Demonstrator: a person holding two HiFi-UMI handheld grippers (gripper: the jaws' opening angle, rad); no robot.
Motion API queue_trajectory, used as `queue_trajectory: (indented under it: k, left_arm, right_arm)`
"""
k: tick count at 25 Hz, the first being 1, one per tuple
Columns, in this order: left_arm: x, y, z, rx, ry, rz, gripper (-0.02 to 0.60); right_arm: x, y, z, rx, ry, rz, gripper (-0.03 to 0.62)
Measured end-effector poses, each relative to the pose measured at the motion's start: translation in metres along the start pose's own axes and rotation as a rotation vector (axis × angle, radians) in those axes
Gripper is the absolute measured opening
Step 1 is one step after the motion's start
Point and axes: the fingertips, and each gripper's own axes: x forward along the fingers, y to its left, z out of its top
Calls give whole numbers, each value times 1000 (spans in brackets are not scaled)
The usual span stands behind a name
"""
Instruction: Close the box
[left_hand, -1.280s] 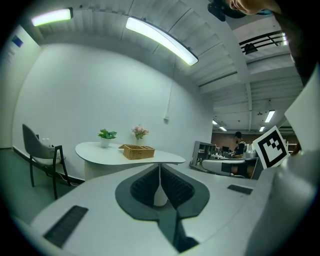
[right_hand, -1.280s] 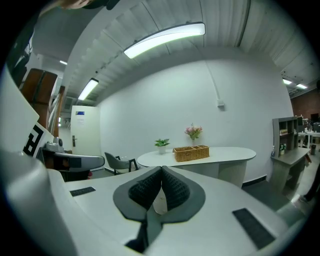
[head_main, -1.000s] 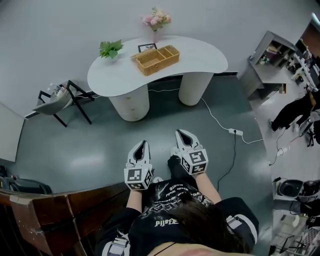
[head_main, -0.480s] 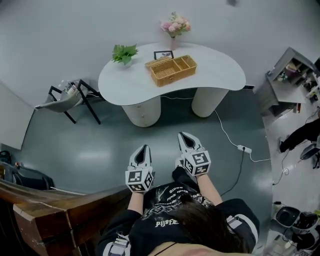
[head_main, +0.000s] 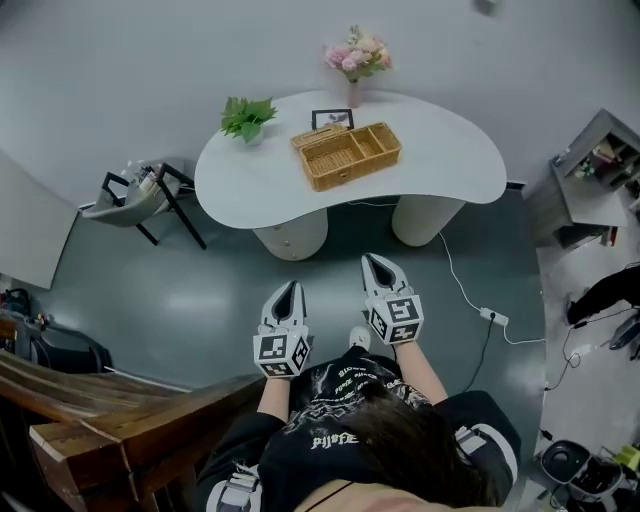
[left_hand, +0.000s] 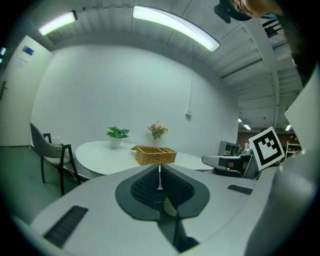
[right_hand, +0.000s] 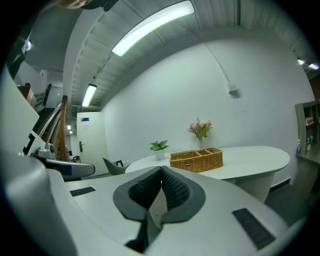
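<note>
White table (head_main: 440, 160) w/ wicker box (head_main: 345, 155) sits well ahead of both grippers. Your left gripper (head_main: 288, 290) & right gripper (head_main: 377, 262) are clenched, empty. Looks like approach step; next, get w/in reach of box.

Overhead and low views, shared table (head_main: 450, 165)

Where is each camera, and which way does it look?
Head view: on the person's head, looking steeply down at the white curved table and tan woven wicker box; shows forearms, left gripper and right gripper.
Left gripper view: on the left gripper, looking along its shut jaws at the table; right gripper's marker cube at right.
Right gripper view: on the right gripper, looking along its shut jaws toward the table.
Shared: all three see the box on the table.
</note>
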Motion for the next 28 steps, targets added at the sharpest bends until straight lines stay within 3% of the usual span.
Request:
queue_trajectory:
  k: [11,22,28]
  left_arm:
    - [86,-31,10,-14,-17,59,29]
    - [123,-30,5,-62,3,88,29]
    - [141,-27,6,-48,15,58,29]
  right_arm:
    - [45,-80,17,-9,10,84,25]
    - [64,-101,10,-11,47,117,25]
    - [76,-107,12,-34,48,97,25]
